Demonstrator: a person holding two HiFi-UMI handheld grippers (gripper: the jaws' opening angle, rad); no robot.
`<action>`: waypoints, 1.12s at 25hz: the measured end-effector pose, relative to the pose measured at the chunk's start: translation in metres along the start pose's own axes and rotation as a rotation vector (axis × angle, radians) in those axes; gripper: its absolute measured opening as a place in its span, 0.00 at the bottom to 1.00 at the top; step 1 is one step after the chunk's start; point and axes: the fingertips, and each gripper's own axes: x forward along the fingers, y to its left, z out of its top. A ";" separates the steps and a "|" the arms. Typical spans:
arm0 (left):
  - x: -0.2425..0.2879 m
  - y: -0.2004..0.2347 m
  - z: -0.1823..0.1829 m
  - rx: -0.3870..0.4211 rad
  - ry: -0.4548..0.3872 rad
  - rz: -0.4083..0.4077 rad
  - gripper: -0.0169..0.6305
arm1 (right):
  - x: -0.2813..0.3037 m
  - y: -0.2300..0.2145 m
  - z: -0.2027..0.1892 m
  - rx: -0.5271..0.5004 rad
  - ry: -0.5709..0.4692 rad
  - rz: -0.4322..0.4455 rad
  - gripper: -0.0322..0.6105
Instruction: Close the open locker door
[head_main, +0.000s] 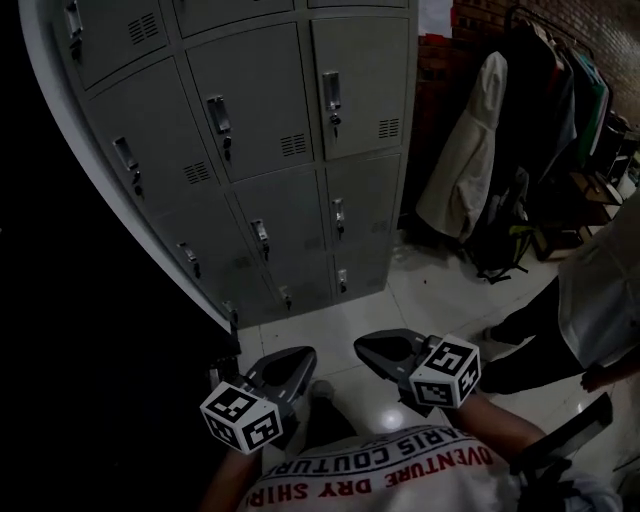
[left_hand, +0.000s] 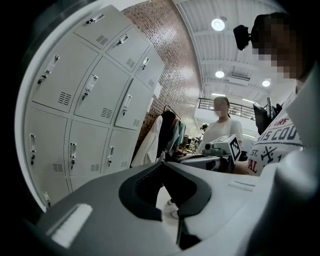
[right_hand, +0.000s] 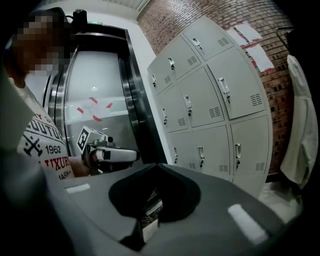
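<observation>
Printed white shirt is filling the bottom of the head view, and just beyond it I am holding the left gripper and the right gripper low over the pale floor, both short of the locker bank and touching none of it. Each gripper view is showing its jaws drawn together at the tips, with nothing caught between them. As for the open locker door, I am not finding one: every door of the locker bank that the three views take in is lying flush in its frame, latches in line. So I am judging that either the closing is already done or the open door is standing outside what the cameras are catching; from this spot no push is under way. Left of the locker bank the head view is falling into near black, and only the right gripper view is giving a dark-framed glass doorway there. Right of the locker bank a white coat is hanging among darker clothes, and another person is standing at the frame's edge, cut off. The locker bank's top rows are also running out of the head view.
</observation>
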 end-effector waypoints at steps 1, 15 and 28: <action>-0.004 -0.012 -0.002 0.004 -0.003 -0.003 0.03 | -0.010 0.010 -0.001 0.000 -0.004 0.006 0.05; -0.043 -0.088 -0.009 0.044 -0.017 0.012 0.03 | -0.064 0.087 0.005 -0.054 -0.040 0.058 0.04; -0.060 -0.099 -0.008 0.057 -0.036 0.028 0.03 | -0.062 0.110 0.004 -0.072 -0.031 0.099 0.04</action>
